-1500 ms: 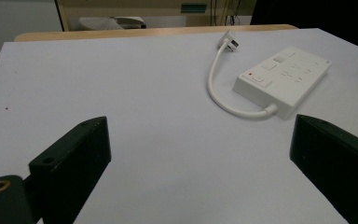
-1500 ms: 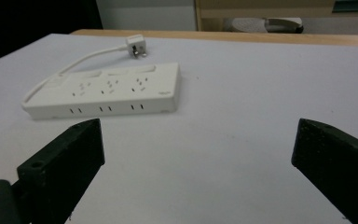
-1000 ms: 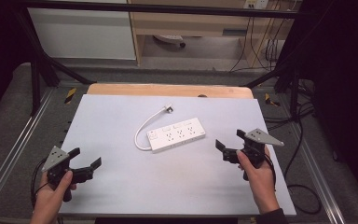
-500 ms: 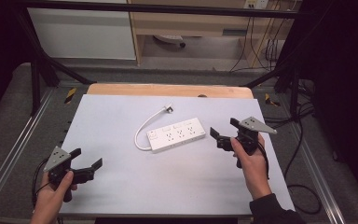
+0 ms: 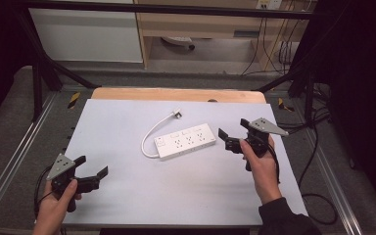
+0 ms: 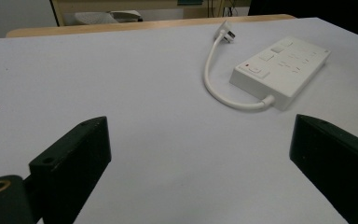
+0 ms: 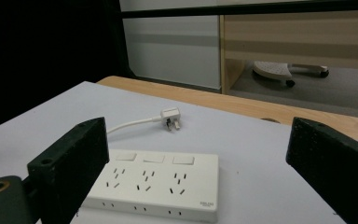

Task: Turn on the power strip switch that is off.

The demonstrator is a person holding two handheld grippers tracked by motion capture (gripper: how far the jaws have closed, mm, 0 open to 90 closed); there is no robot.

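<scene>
White bench [image 5: 127, 196] carries the power strip [image 5: 186, 141] at its middle, and our right hand-held gripper [image 5: 232, 137], jaws spread, has closed in beside its end, likely to grasp, while the left hand-held gripper [image 5: 92, 172] waits spread.

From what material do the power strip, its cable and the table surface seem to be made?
Power strip: probably hard white plastic, smooth with a slight sheen and moulded sockets. Cable: likely flexible rubbery or PVC sheath, since it bends in a soft curve. Table surface: matte pale sheet, perhaps laminate; a wooden-looking edge shows at the far side.
</scene>
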